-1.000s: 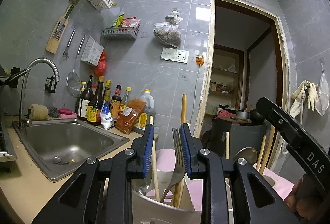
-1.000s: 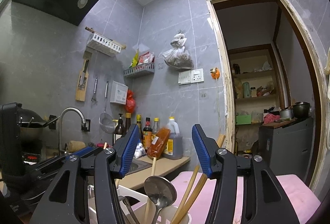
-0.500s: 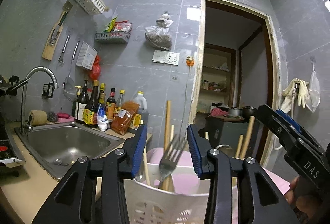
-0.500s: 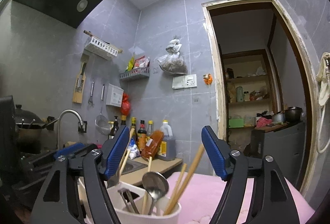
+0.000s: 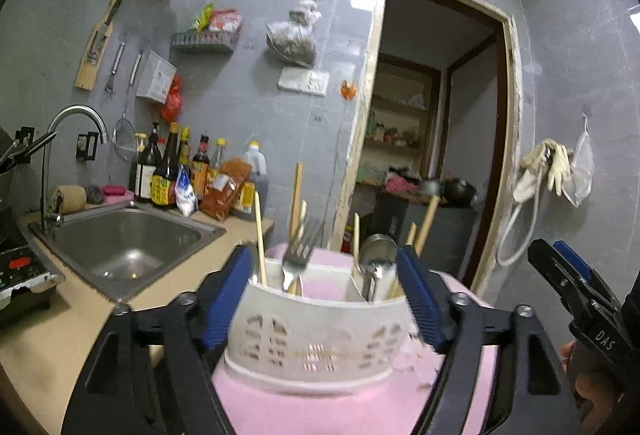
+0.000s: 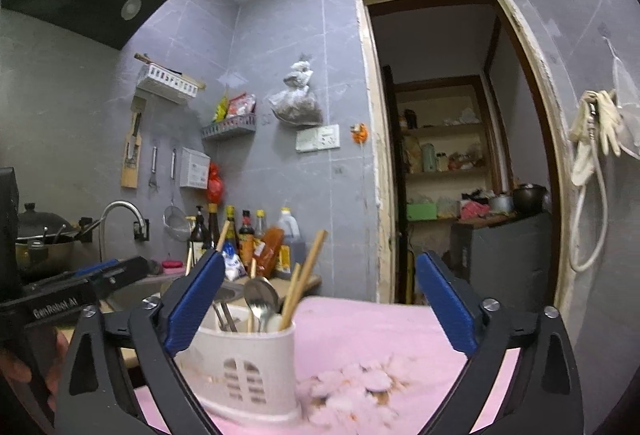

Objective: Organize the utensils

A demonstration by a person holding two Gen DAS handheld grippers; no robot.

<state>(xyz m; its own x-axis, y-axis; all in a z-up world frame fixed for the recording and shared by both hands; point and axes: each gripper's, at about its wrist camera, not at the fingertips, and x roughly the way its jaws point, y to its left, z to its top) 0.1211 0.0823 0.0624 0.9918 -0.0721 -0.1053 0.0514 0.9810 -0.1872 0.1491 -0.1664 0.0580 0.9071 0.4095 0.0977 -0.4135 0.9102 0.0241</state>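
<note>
Standing with both tools empty: our left gripper is spread wide, its blue pads flanking the white utensil caddy at lower centre without clear contact; our right gripper is likewise wide open, the caddy at its lower left. The caddy sits on a pink mat. The fork stands in its left compartment, the spoon and chopsticks in the right. We judge sorting nearly done. Next move calls for checking the mat for strays, which we cannot see.
</note>
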